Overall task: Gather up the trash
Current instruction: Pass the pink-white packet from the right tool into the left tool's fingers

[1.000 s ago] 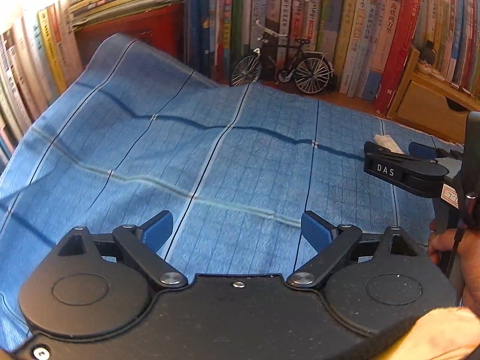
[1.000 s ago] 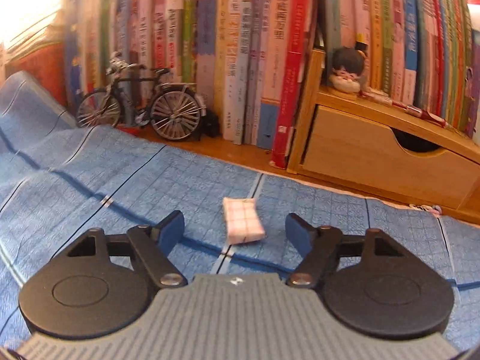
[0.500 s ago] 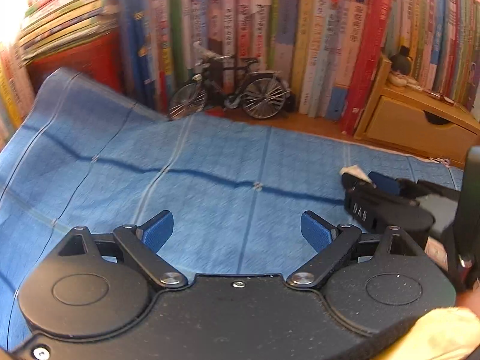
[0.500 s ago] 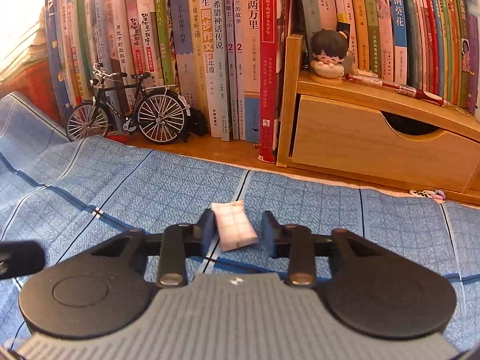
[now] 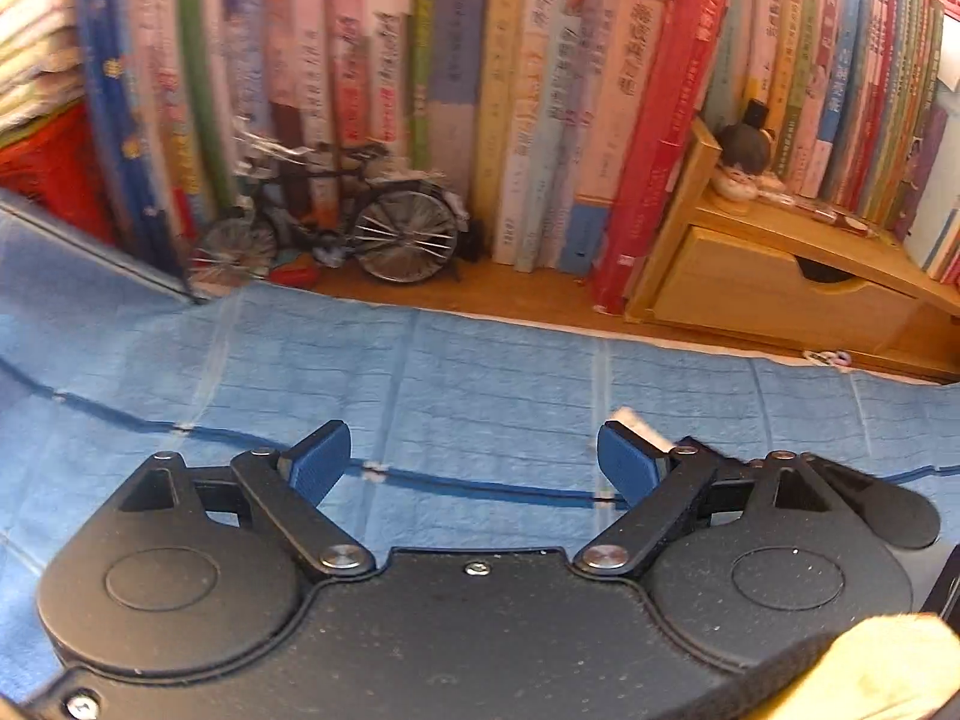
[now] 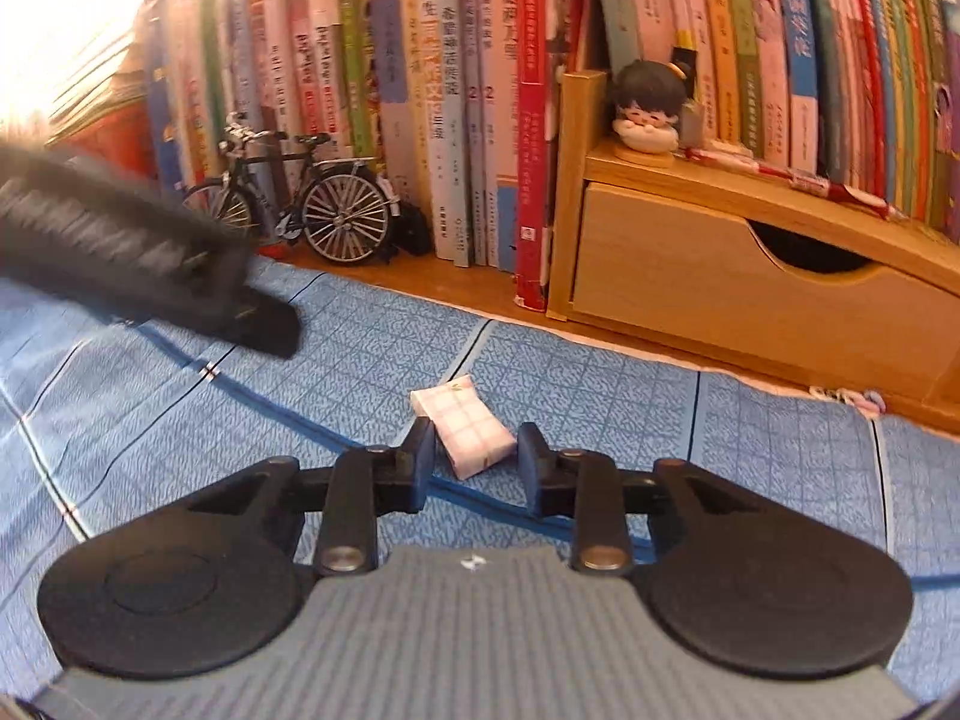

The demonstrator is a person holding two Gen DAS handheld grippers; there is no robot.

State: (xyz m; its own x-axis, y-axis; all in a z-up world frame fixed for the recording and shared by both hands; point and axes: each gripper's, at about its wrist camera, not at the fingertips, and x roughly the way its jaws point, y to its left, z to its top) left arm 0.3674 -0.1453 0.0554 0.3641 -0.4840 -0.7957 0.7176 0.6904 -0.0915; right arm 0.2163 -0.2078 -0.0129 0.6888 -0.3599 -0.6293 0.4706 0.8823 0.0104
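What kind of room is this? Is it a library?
Probably a study desk at home, not a library: a row of books, a toy bicycle, and a little doll on a wooden drawer box.

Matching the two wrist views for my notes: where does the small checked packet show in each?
Left wrist: checked packet, lower right, peeking out behind the right finger.
Right wrist: lower centre, between the right hand-held gripper fingers.
Shared landmark: model bicycle by the books.

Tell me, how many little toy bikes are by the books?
1. The small black metal model bicycle stands on the wooden desk against the row of upright books, left of the light wooden drawer box. Another could hide behind the blurred black claw.
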